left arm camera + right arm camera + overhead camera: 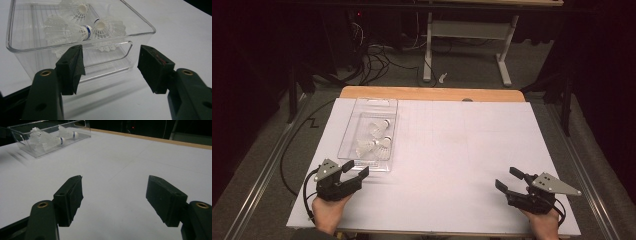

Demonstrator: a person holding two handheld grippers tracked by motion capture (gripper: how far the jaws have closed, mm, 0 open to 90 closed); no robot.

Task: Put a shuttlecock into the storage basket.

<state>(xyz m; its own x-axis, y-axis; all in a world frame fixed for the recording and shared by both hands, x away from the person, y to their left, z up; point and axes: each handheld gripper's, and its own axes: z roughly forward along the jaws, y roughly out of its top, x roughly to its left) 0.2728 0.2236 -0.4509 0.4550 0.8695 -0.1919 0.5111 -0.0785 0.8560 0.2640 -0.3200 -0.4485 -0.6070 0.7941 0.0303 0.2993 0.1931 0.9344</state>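
A clear plastic bin (370, 107) stands on the left half of the table and holds three white shuttlecocks (377, 140). My left gripper (355, 169) rests just in front of the bin's near end, open and empty; in its own view the bin (142, 32) and shuttlecocks (67, 29) are right beyond the jaws. At the near right of the table, my right gripper (508, 179) is open with nothing between its jaws. In its view the bin (22, 138) lies far off at the upper left, with shuttlecocks (48, 138) inside.
A white sheet (452, 150) covers the table, with the wooden edge (432, 93) showing at the far side. Beyond it are cables (377, 60) and a white table frame (467, 35) on the floor.
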